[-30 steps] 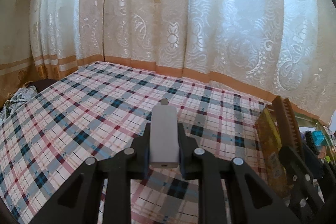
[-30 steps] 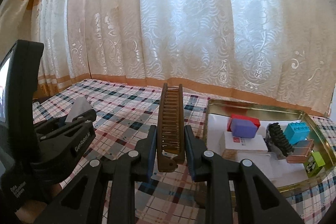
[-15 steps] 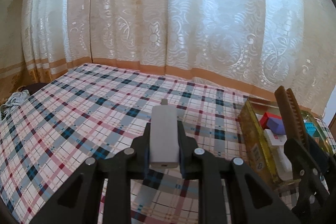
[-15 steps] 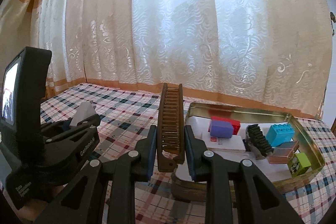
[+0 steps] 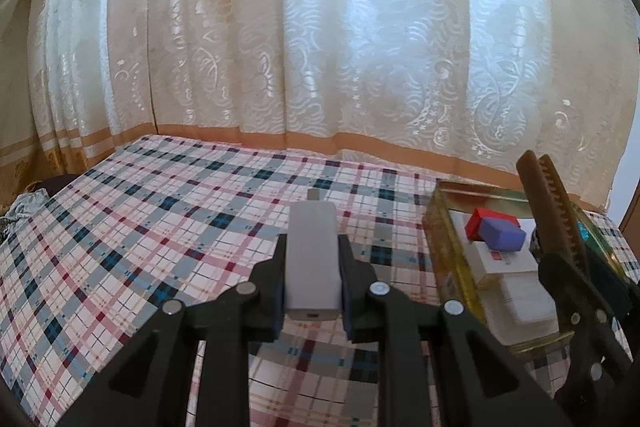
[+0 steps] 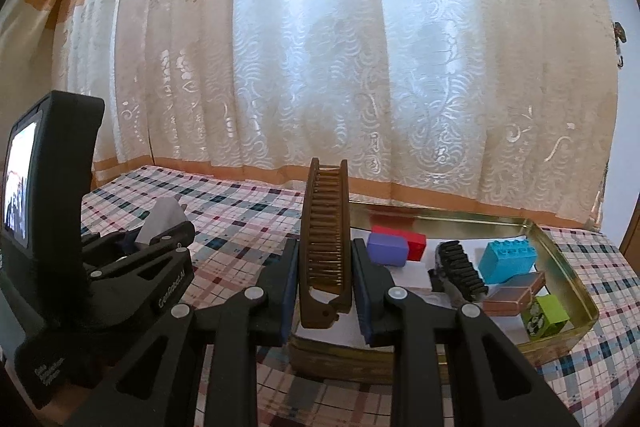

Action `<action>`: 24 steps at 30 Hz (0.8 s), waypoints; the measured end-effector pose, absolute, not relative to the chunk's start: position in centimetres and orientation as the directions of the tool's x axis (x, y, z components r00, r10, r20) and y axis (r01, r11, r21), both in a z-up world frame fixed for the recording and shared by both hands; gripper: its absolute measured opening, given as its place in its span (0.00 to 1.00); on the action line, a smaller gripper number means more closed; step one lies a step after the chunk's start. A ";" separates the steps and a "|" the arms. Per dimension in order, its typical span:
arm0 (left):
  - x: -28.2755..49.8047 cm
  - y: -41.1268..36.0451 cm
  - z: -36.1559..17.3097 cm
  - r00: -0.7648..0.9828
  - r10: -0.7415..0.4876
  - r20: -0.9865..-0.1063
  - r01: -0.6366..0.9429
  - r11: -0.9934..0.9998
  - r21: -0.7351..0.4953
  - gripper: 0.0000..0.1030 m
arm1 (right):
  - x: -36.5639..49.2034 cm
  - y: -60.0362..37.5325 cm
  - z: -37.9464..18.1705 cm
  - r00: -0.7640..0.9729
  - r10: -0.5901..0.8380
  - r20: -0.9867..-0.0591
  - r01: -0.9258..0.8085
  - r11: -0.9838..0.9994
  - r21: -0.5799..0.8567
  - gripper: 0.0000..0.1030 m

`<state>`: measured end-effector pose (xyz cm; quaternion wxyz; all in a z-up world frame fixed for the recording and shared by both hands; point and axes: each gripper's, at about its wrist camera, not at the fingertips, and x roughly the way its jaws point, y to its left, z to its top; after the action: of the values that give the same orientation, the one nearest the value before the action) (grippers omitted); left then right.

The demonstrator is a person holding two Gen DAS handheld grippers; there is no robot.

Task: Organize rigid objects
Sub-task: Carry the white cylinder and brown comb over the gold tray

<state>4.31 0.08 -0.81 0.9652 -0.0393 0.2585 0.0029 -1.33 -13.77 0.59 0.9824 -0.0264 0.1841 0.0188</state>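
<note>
My left gripper (image 5: 312,259) is shut on a grey USB adapter block (image 5: 313,259) and holds it above the plaid tablecloth (image 5: 160,239), left of the gold tin tray (image 5: 448,227). My right gripper (image 6: 325,267) is shut on a brown folding comb (image 6: 325,235), held upright over the tray's (image 6: 568,255) near left edge. The comb also shows in the left wrist view (image 5: 548,207). The left gripper shows at the left of the right wrist view (image 6: 160,251).
The tray holds a red block (image 6: 412,241), a purple block (image 6: 387,247), a black brush (image 6: 460,265), a blue brick (image 6: 507,259), a copper box (image 6: 516,291), a green cube (image 6: 547,315) and white cards (image 5: 516,291). Lace curtains (image 6: 360,47) hang behind the table.
Both grippers have moved right toward the tray, each still holding its object. The comb now sits over the tray's near left edge, and the tray fills more of both views.
</note>
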 end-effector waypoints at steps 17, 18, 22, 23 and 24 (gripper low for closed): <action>3.3 -4.9 1.4 0.899 -0.062 -0.434 0.041 0.997 -0.058 0.19 | -2.3 -18.8 1.7 0.947 -0.039 -0.319 0.031 0.999 -0.031 0.27; 3.3 -5.2 1.6 0.901 -0.062 -0.430 0.043 0.998 -0.054 0.19 | -2.3 -19.1 1.8 0.948 -0.045 -0.316 0.036 0.999 -0.032 0.27; 3.5 -6.8 1.9 0.901 -0.084 -0.426 0.072 0.996 -0.043 0.19 | -2.4 -20.3 1.9 0.948 -0.072 -0.310 0.063 0.997 -0.038 0.27; 3.5 -7.2 1.9 0.901 -0.087 -0.425 0.077 0.996 -0.041 0.19 | -2.4 -20.7 1.9 0.948 -0.080 -0.309 0.071 0.997 -0.039 0.27; 3.6 -7.6 2.0 0.901 -0.091 -0.424 0.082 0.996 -0.040 0.19 | -2.4 -21.1 2.0 0.947 -0.088 -0.308 0.080 0.996 -0.039 0.27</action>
<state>3.57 -7.60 1.95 0.9749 -0.0105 0.2179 -0.0444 -2.44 -21.10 1.97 0.9866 -0.0132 0.1567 -0.0425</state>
